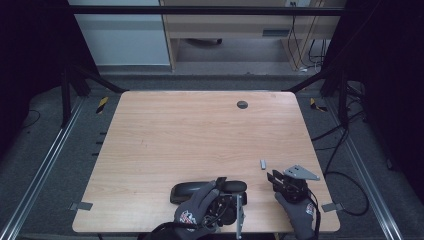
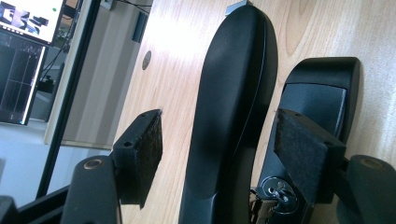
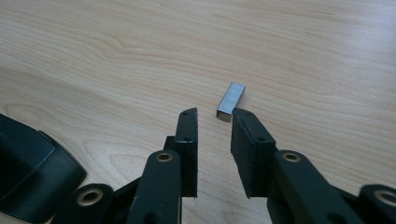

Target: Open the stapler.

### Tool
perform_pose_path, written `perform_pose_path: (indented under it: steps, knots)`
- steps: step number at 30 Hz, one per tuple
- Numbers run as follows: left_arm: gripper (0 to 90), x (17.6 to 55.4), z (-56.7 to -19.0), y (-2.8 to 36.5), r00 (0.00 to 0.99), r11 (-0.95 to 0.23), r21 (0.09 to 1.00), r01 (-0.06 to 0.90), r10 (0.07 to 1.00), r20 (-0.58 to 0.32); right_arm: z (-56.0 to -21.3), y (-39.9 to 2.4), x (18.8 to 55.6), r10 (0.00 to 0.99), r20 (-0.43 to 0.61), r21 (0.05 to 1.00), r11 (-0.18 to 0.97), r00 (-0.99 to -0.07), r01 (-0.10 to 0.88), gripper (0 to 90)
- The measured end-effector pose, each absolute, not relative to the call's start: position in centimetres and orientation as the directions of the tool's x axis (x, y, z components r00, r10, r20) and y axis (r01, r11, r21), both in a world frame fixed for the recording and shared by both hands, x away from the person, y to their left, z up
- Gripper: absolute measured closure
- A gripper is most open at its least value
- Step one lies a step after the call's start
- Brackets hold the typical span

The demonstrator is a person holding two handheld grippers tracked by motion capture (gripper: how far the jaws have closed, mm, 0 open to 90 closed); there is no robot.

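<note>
Staple strip: I see the small grey strip of staples (image 3: 231,101) lying flat on the tabletop (image 1: 200,130), near the right front corner; in the high view it sits at (image 1: 263,163).
Its long axis: in the right gripper view it runs away from my right tongs (image 3: 215,121), tilted slightly rightward, near end just ahead of the right-hand pad and apparently touching its tip.
Offset: the strip lies off the gap's centre line, towards that pad, so I judge a small sideways shift is needed before closing.
Right tongs: partly open, nothing between the pads.
Nearer hand: the right; the left is further off.
Stapler: the black stapler (image 2: 233,107) lies open, its top arm between my left tongs (image 2: 219,140).
Left tongs: open, pads clear of the arm on both sides.
</note>
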State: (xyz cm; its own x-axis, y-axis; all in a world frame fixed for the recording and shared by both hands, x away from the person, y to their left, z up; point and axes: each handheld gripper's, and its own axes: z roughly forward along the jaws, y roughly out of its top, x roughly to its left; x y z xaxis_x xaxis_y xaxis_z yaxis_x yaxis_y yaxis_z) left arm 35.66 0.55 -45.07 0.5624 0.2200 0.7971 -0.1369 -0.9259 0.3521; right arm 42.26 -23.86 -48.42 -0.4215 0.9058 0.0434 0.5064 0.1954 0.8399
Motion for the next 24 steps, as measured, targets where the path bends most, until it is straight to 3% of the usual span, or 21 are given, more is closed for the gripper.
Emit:
perform_pose_path:
  steps: [24]
  knots:
    - [45.4,36.1,-45.7,-0.9,0.520,-0.943,0.304,-0.137,0.193,0.832,-48.5,-22.5,41.3,0.878,0.038,0.855,0.218,-0.477,0.470,88.1]
